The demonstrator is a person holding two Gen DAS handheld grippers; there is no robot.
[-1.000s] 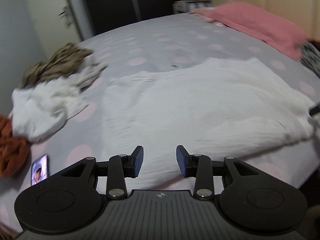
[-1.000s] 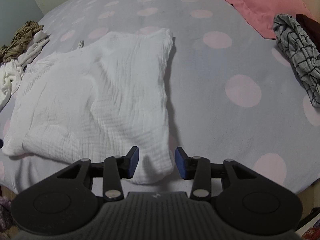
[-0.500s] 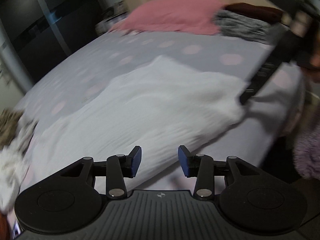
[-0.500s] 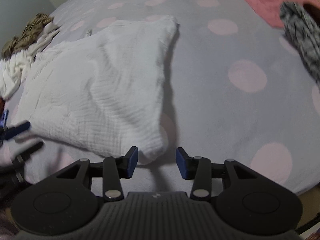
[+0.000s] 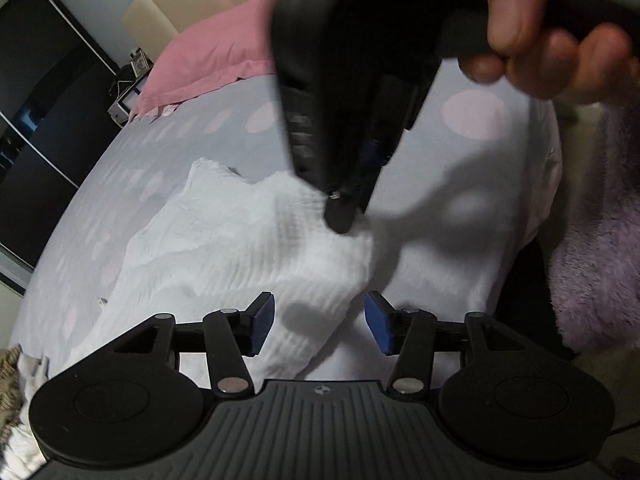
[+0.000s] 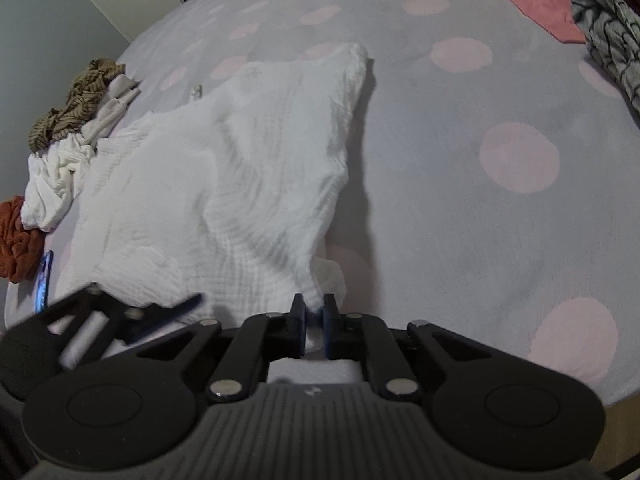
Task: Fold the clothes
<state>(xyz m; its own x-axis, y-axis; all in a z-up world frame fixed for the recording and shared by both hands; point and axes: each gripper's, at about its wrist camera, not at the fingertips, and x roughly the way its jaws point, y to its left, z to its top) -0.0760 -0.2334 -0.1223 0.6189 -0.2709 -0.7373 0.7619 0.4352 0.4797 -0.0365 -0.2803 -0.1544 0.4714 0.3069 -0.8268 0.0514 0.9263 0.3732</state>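
A white crinkled cloth lies spread on the grey bed with pink dots. My right gripper is closing its jaws on the cloth's near corner, and the pads pinch the fabric. In the left wrist view the right gripper comes down from above, held by a person's hand, its tip on the white cloth. My left gripper is just in front of that corner. Its jaws are opening, with the cloth's near edge lying between the pads untouched. It shows blurred as the left gripper in the right wrist view.
A heap of brown, white and rust clothes lies at the bed's left edge beside a phone. A pink pillow and a grey patterned garment are at the far end. A fluffy lilac sleeve is at the right.
My left gripper swung across the bed to the cloth's near corner beside the right gripper, and its jaws widened. My right gripper shut on that corner.
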